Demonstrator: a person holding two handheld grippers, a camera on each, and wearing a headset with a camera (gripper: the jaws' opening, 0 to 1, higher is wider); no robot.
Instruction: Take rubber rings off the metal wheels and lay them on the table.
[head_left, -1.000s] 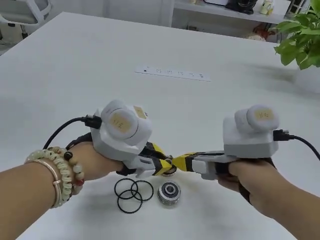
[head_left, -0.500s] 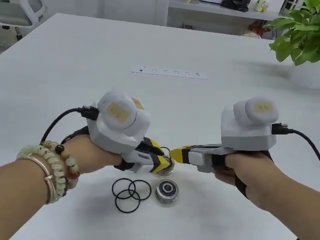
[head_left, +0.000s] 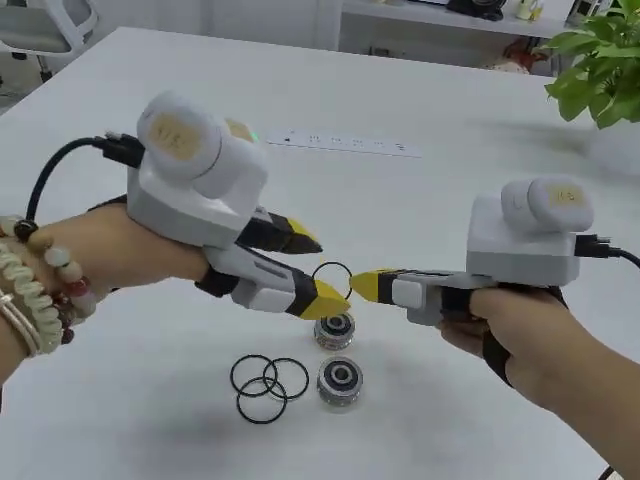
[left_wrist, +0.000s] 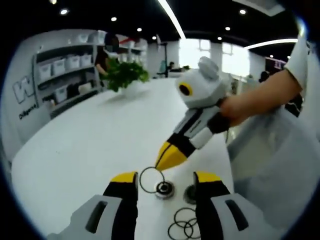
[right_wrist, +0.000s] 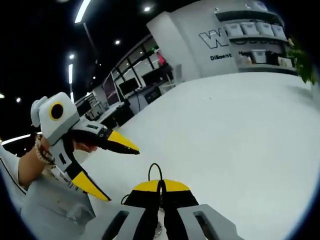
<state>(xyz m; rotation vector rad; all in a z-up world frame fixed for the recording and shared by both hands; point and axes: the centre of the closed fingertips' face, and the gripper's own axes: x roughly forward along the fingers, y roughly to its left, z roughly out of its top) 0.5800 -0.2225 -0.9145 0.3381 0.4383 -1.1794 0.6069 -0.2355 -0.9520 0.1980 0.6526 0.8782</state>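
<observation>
Rubber ring, thin and black, was pinched at one edge between the closed jaws of the right gripper, and its loop stood open in the air above the tabletop. In the right gripper view the ring rose as a narrow arc straight out of the shut yellow tips. It looked very light, soft and stretchy, likely to flop or spring if released from a height, so a pinch on the cord itself seemed the right hold, with a low release.

A metal wheel sat directly below it on the tabletop. In the head view the ring appeared clear of the wheel. In the left gripper view its lower edge overlapped the wheel, and contact could not be judged. The wheel looked hard, smooth and heavier, liable to roll or skid unless braced by its rim.

The left gripper was held just beside the ring, jaws spread wide and holding nothing.

A second wheel lay nearer the person, with three loose rings overlapping flat on the tabletop just beside it.

Farther off were a power strip and a potted plant.
</observation>
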